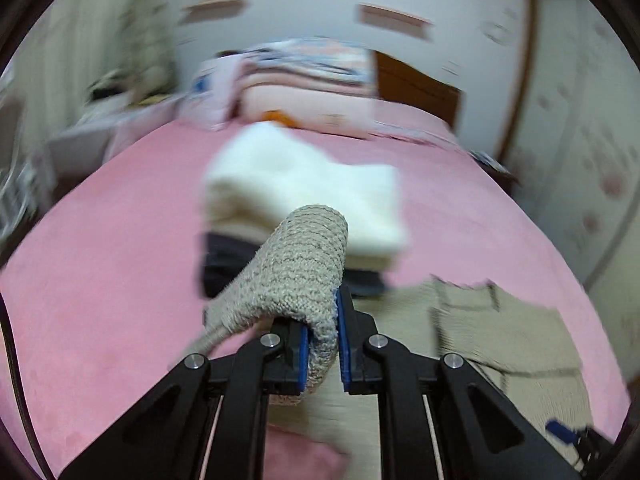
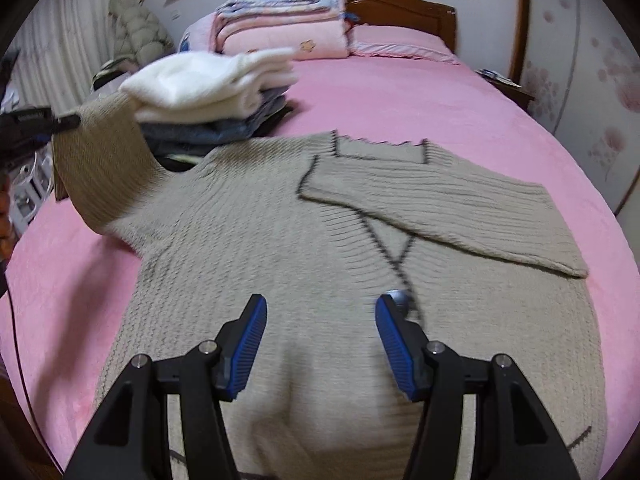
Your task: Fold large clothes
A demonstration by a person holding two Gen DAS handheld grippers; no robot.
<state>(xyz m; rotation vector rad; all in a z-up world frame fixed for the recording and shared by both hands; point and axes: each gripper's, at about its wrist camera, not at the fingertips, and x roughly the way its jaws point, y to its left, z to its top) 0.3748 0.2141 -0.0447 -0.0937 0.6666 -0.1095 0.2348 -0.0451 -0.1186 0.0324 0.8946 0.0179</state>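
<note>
A beige knit cardigan (image 2: 280, 240) with dark trim lies spread on the pink bed (image 2: 400, 92). Its right sleeve (image 2: 460, 204) is folded across the chest. My left gripper (image 1: 322, 344) is shut on the cuff of the left sleeve (image 1: 296, 264) and holds it lifted off the bed; in the right wrist view it shows at far left (image 2: 70, 120) with the sleeve (image 2: 100, 168) raised. My right gripper (image 2: 320, 320) is open and empty, hovering over the cardigan's lower body near a dark button (image 2: 400, 298).
A stack of folded clothes, white on top (image 2: 204, 80) over dark ones (image 2: 208, 132), sits on the bed beyond the cardigan. Folded quilts and pillows (image 2: 284, 20) lie at the wooden headboard (image 2: 404, 8). A puffy jacket (image 2: 136, 24) hangs at left.
</note>
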